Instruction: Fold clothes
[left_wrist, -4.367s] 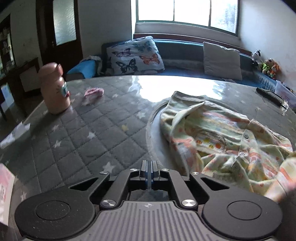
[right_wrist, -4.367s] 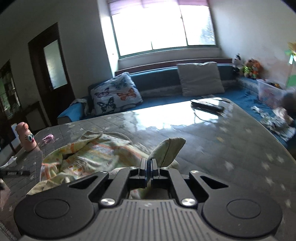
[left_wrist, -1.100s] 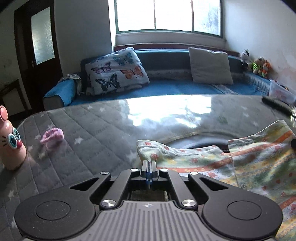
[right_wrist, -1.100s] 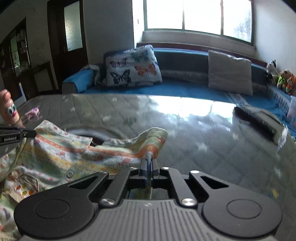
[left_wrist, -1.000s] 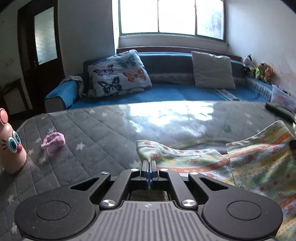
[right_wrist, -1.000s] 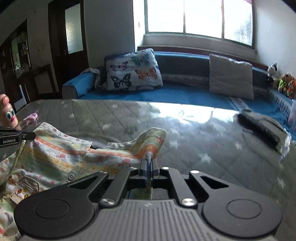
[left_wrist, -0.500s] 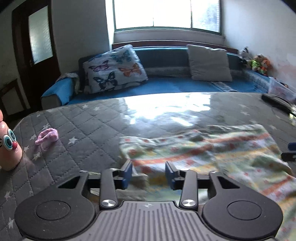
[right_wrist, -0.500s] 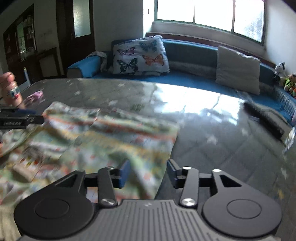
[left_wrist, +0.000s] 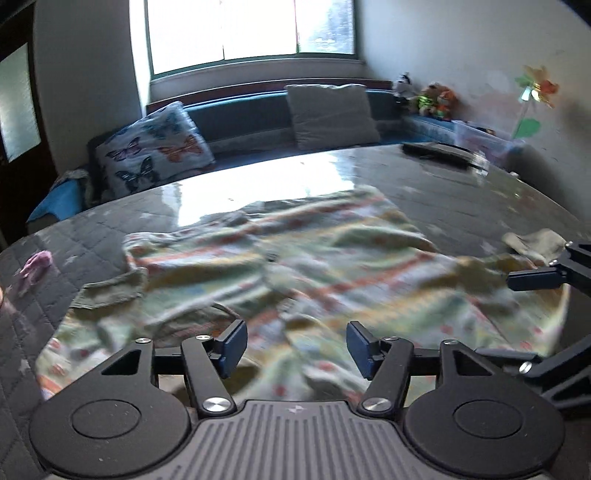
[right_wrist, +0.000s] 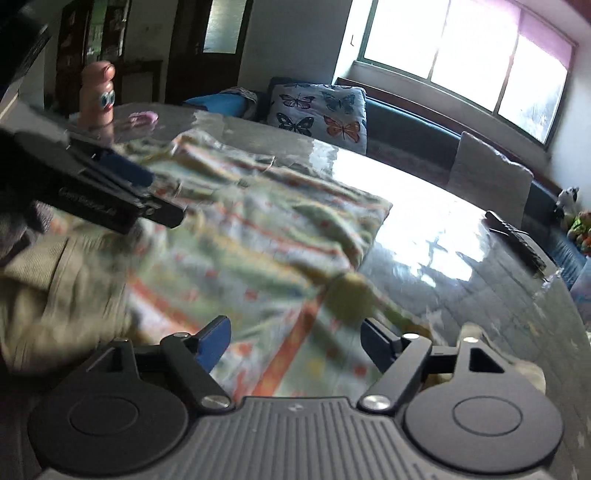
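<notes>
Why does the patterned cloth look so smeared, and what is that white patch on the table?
Left wrist view: the shirt is motion-blurred while the tongs stay sharp; window glare whitens the table. Right wrist view: same smear on the cloth, glare beyond it, and fisheye bending at the edges.

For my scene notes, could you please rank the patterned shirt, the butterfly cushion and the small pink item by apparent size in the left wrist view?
1. Pale patterned cotton shirt, nearest
2. White butterfly-print cushion
3. Small pink item, blurred
</notes>
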